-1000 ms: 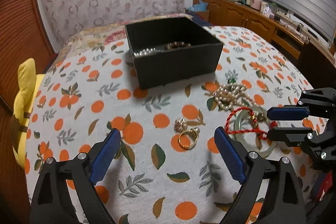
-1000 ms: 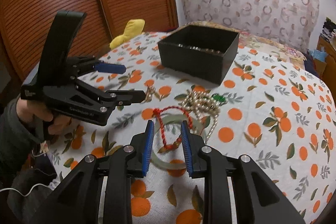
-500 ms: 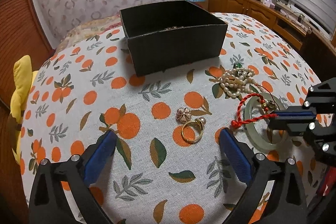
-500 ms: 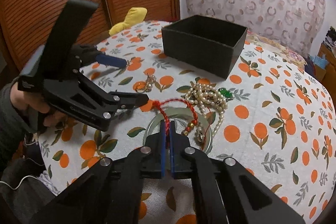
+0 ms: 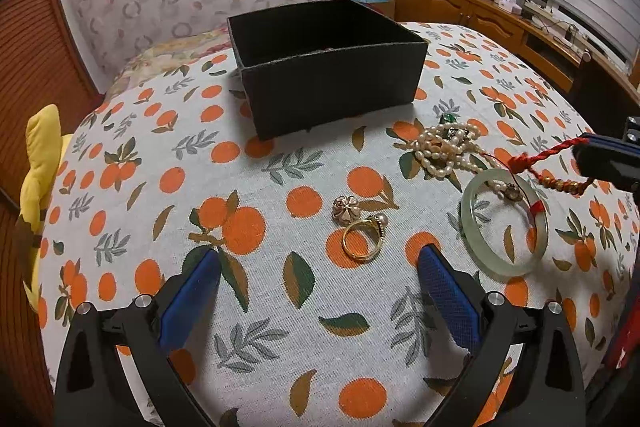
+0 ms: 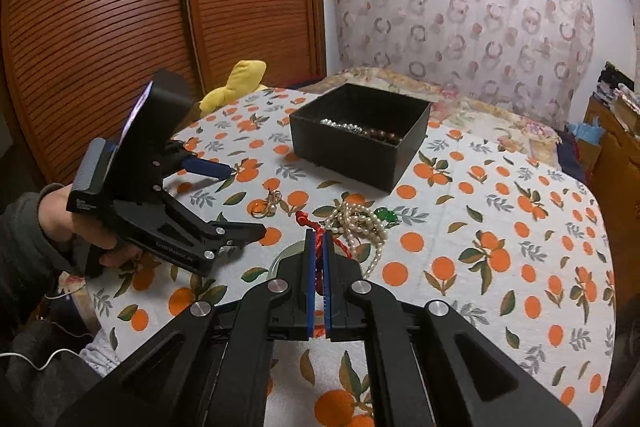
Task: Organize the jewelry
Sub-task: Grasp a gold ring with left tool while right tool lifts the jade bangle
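Observation:
My right gripper [image 6: 319, 247] is shut on a red braided cord [image 6: 316, 231] and holds it lifted; the cord [image 5: 536, 157] hangs from it in the left wrist view with gold beads. A pale green jade bangle [image 5: 504, 227] lies on the cloth below it. A pearl necklace [image 5: 444, 147] lies beside it. A gold ring [image 5: 362, 241] and a small flower charm [image 5: 346, 209] lie ahead of my open, empty left gripper [image 5: 320, 291]. The black box [image 5: 324, 67] stands behind; it holds pearl and brown bead strands [image 6: 364, 131].
The round table wears a cloth with orange print [image 5: 240, 227]. A yellow plush [image 5: 40, 163] sits at the left edge. A wooden sideboard [image 5: 500, 23] with clutter runs along the right. A louvred wooden door [image 6: 140, 27] stands behind the left gripper.
My right gripper closed on the red cord and has lifted it off the bangle. My left gripper stayed open and moved slightly lower and closer to the ring.

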A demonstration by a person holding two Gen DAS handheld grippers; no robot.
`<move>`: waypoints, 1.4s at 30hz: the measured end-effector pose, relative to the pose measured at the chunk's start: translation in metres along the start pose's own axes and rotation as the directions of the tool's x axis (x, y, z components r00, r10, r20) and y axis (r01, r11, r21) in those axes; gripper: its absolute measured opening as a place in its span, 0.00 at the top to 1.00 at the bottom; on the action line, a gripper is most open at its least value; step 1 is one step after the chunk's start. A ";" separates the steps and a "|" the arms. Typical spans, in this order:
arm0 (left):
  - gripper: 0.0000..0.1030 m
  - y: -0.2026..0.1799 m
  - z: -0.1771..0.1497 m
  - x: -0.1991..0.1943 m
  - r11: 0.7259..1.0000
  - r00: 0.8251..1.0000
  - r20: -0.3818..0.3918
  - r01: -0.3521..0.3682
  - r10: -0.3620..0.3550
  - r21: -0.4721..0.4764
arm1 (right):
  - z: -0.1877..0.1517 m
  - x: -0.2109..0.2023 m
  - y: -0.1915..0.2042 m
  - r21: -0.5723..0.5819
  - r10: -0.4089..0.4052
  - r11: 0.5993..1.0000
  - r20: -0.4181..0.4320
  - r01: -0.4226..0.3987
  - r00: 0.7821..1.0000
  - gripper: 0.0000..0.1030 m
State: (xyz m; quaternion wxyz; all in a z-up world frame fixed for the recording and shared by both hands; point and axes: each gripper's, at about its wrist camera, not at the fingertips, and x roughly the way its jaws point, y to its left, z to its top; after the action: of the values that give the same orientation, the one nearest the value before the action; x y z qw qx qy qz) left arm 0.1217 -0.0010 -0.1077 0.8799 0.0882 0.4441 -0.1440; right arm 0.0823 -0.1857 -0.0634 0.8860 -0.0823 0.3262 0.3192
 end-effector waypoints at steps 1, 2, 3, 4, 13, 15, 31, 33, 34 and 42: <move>0.07 0.000 0.000 0.000 1.000 1.000 0.000 0.001 -0.001 0.000 | -0.001 -0.001 0.000 0.000 -0.001 1.000 0.003 0.001 1.000 0.96; 0.07 0.000 0.000 0.000 1.000 1.000 -0.001 0.003 -0.003 0.000 | -0.001 -0.003 0.000 0.000 -0.002 1.000 0.006 0.002 1.000 0.96; 0.07 -0.001 0.001 -0.001 1.000 1.000 0.000 0.007 -0.007 0.002 | -0.002 -0.004 0.000 0.000 -0.003 1.000 0.008 0.003 1.000 0.96; 0.09 -0.003 0.001 -0.002 1.000 1.000 0.005 0.017 -0.017 0.001 | -0.002 -0.006 0.000 0.000 -0.005 1.000 0.011 0.005 1.000 0.96; 0.57 -0.016 0.010 -0.005 0.999 0.999 0.029 0.042 -0.042 0.007 | -0.004 -0.010 -0.005 0.015 -0.016 1.000 0.014 0.015 1.000 0.96; 0.60 -0.018 0.011 -0.004 0.999 0.999 0.030 0.030 -0.031 0.017 | -0.004 -0.010 -0.005 0.016 -0.016 1.000 0.013 0.015 1.000 0.96; 0.83 -0.016 -0.003 -0.019 0.999 0.997 0.072 0.042 -0.042 0.002 | -0.004 -0.006 -0.004 0.012 -0.008 1.000 0.011 0.008 1.000 0.96; 0.83 -0.015 -0.003 -0.025 0.999 0.994 0.094 0.048 -0.047 -0.015 | -0.001 -0.008 -0.003 0.007 -0.006 1.000 0.021 0.006 1.000 0.96; 0.83 -0.015 -0.003 -0.028 0.999 0.994 0.102 0.048 -0.046 -0.020 | 0.002 -0.008 -0.002 0.005 -0.007 1.000 0.024 0.007 1.000 0.96; 0.83 -0.011 0.007 -0.041 0.998 0.987 0.155 0.045 -0.037 -0.047 | 0.020 -0.007 -0.002 -0.016 -0.007 1.000 0.045 0.008 0.999 0.96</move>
State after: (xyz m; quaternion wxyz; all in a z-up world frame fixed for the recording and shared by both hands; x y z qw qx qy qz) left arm 0.1001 -0.0062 -0.0706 0.9105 0.0456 0.3799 -0.1570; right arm 0.0896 -0.1834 -0.0434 0.8935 -0.0835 0.3033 0.3204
